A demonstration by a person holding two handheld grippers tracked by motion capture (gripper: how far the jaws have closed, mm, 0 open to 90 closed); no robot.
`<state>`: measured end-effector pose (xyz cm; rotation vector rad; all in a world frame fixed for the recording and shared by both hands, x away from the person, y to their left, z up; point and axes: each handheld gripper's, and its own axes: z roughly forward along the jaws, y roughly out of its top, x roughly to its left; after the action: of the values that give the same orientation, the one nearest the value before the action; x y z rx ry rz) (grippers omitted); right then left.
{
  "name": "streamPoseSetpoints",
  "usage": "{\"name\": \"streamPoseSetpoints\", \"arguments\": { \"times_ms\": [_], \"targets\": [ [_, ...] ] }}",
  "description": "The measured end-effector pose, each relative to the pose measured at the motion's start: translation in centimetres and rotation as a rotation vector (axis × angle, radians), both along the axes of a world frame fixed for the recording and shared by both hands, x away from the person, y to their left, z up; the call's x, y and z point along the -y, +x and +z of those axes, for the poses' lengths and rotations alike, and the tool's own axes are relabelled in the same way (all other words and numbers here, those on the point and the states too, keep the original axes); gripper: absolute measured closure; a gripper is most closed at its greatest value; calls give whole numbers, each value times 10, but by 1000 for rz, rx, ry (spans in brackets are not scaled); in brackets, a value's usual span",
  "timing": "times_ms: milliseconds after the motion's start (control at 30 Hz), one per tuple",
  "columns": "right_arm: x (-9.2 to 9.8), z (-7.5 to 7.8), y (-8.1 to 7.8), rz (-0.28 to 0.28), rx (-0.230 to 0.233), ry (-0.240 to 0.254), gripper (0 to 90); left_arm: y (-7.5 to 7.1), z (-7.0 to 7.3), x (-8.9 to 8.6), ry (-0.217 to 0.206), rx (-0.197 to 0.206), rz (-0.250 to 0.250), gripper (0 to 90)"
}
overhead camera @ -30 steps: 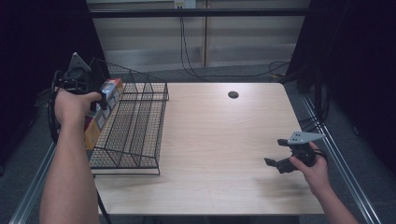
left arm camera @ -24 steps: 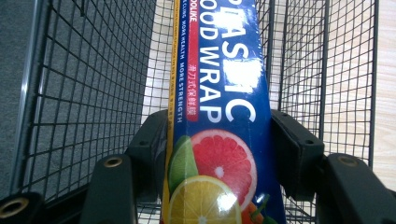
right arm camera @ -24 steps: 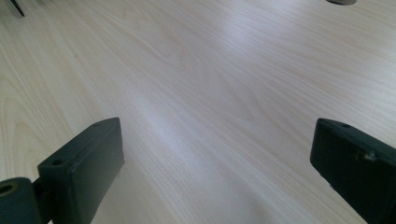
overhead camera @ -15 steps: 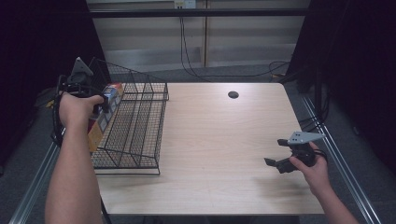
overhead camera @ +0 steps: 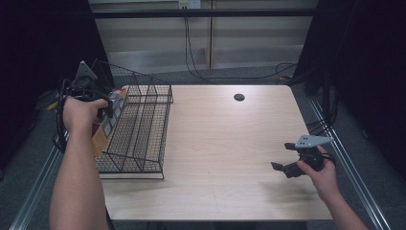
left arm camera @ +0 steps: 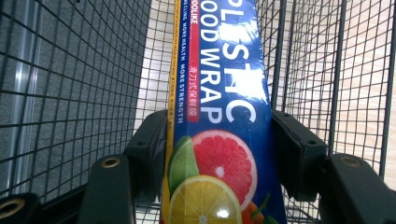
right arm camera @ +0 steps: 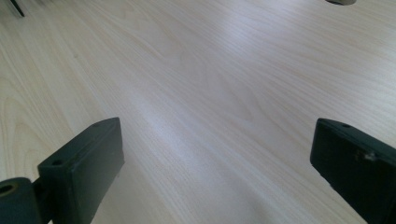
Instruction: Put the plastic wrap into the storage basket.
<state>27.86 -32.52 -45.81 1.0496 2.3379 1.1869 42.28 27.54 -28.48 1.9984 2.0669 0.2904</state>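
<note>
Plastic wrap box (left arm camera: 219, 112) sits squarely between the jaws of the left claw (left arm camera: 219, 149), long and blue with citrus fruit printed on its face, and it runs straight ahead of the claw into the wire basket (overhead camera: 143, 124). Pads sit against both long sides of the box, so that claw is clenched on it, though the jaws have just been easing apart a touch with the box between them. From the high view the left claw (overhead camera: 103, 112) hovers at the near-left wall of the basket, with the box (overhead camera: 107, 127) slanting down just below it, along that mesh side. Whether the far end of the box already rests on the basket floor is hard to say; the mesh hides it.

Over on the other side, the right claw (overhead camera: 287, 167) waits low over the bare tabletop (overhead camera: 225, 143), well apart from the basket, released, with nothing between its jaws.

My read: this is the set-down. To do it well, keep the box parallel to the dividers, lower until the far end beyond the claw is carried by the wire floor, and only then let go fully. Open early and the box may tip against the mesh or snag a corner.
</note>
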Motion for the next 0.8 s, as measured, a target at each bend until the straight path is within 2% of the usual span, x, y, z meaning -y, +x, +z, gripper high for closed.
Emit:
{"name": "streamPoseSetpoints", "arguments": {
  "times_ms": [133, 167, 200, 267, 367, 433, 467, 567, 600, 800],
  "targets": [
    [0, 0, 0, 0, 0, 3, 26, 1, -1, 3, -22, -7, 13, 413],
    [0, 0, 0, -2, 1, 2, 26, 0, 0, 2, -18, 9, 1, 411],
    [0, 0, 0, -1, -1, 5, 26, -1, 7, 1, -43, 56, 7, 437],
    [1, 0, 0, 1, 0, 4, 26, -1, 12, 0, -57, 56, 0, 434],
    [0, 1, 0, 3, 1, 2, 26, -4, 21, 1, -43, 61, 2, 418],
    [0, 1, 0, 5, 2, 2, 26, -5, 25, 2, -55, 56, -4, 406],
    [0, 1, 0, 5, 1, 2, 26, -6, 26, 3, -62, 63, 6, 386],
    [0, 1, -1, 3, 2, 0, 26, -7, 27, 5, -73, 58, -14, 341],
    [0, 1, -1, 2, 5, -1, 26, -8, 27, 6, -82, 61, -6, 322],
    [0, 1, 0, 4, 1, 0, 26, -8, 29, 14, -81, 71, -20, 255]
  ]
}}
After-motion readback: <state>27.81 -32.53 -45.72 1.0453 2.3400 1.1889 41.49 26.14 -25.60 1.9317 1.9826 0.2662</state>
